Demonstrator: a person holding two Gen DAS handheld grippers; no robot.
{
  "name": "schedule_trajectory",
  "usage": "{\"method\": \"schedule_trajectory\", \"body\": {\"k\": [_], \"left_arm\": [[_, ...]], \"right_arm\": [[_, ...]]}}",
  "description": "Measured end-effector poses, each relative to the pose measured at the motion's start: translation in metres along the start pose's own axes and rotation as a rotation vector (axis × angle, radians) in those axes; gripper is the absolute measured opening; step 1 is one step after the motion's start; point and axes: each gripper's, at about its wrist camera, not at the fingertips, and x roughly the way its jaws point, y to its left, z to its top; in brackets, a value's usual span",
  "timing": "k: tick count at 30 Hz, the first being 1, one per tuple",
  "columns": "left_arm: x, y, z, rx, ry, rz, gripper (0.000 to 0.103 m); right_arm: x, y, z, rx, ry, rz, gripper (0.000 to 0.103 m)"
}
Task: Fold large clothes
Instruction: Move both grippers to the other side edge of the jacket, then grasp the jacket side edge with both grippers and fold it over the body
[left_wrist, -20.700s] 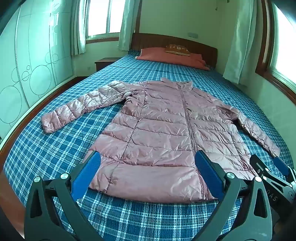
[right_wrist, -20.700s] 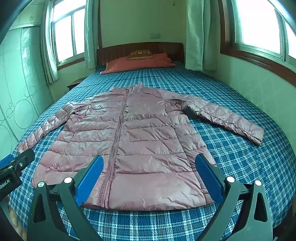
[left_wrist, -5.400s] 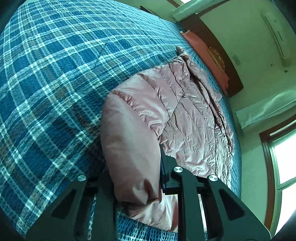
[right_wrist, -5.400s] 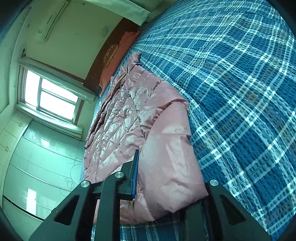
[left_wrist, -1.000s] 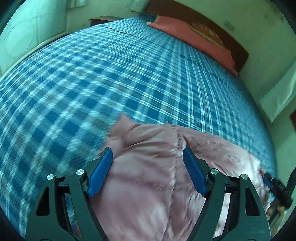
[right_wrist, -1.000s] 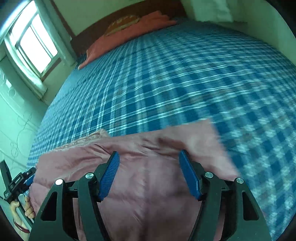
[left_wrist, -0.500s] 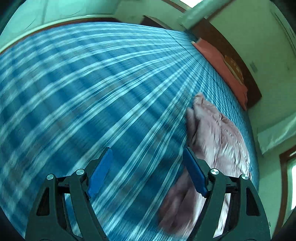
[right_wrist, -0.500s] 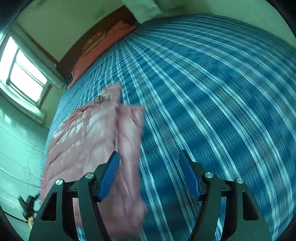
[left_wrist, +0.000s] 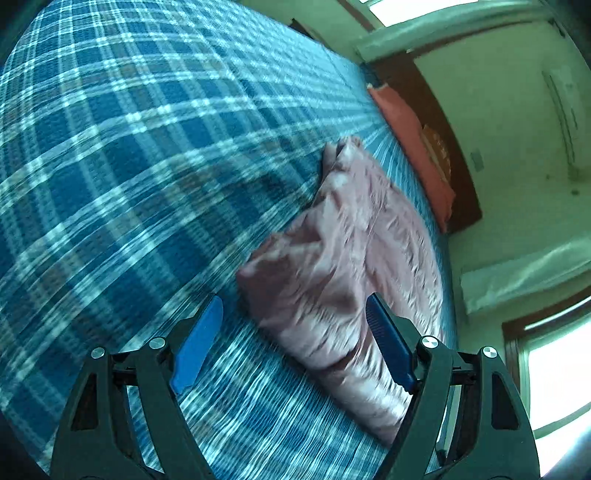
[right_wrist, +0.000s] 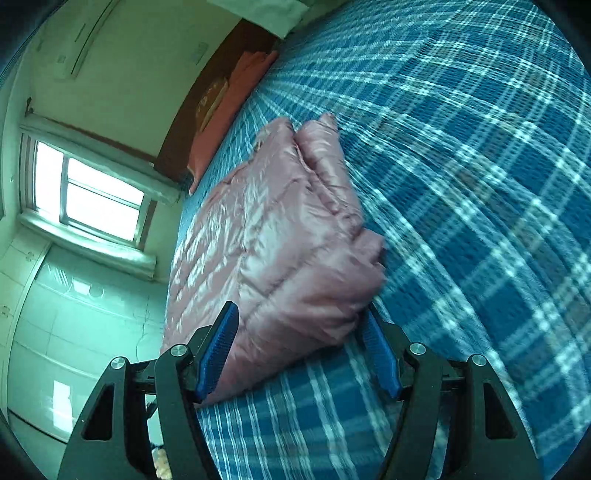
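No readable text — the cushion's (left_wrist: 437, 153) pattern is too blurred to make out any lettering.

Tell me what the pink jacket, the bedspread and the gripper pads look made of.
Pink jacket: likely thin nylon or polyester, glossy; stitched puffy quilting suggests padding. Bedspread: woven cloth, matte, with a bumpy waffle-like texture and blue plaid. Pads: blue rubber or plastic, apparently finely ribbed; black frame looks like moulded plastic.
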Motion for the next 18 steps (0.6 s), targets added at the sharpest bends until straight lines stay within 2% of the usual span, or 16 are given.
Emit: {"method": "schedule_trajectory", "body": {"k": [3,5,7,8,9,12,14,18], "left_arm": [[0.009,0.000,0.006,-0.045,-0.011,-0.016,0.076],[0.015,0.000,0.009,-0.053,-0.025,-0.003,0.065],[0.018,-0.001,0.009,-0.027,-0.040,0.022,0.059],[0.018,-0.003,0.008,-0.009,-0.047,0.027,0.058],[0.019,-0.004,0.009,0.002,-0.050,0.032,0.058],[0.018,-0.010,0.003,0.033,-0.050,0.044,0.058],[0.022,-0.014,-0.002,0.032,-0.053,0.040,0.062],[0.029,-0.016,0.001,0.020,-0.061,0.025,0.059]], "right_arm": [[0.012,-0.007,0.004,0.062,-0.041,-0.010,0.067],[0.014,-0.008,0.005,0.072,-0.074,-0.012,0.067],[0.018,0.001,0.007,0.036,-0.085,-0.030,0.066],[0.020,0.003,0.007,0.026,-0.088,-0.034,0.061],[0.022,0.004,0.008,0.026,-0.084,-0.029,0.052],[0.034,0.002,0.009,0.061,-0.068,-0.005,0.041],[0.039,0.004,0.009,0.061,-0.073,-0.003,0.039],[0.041,0.005,0.009,0.054,-0.080,-0.005,0.036]]}}
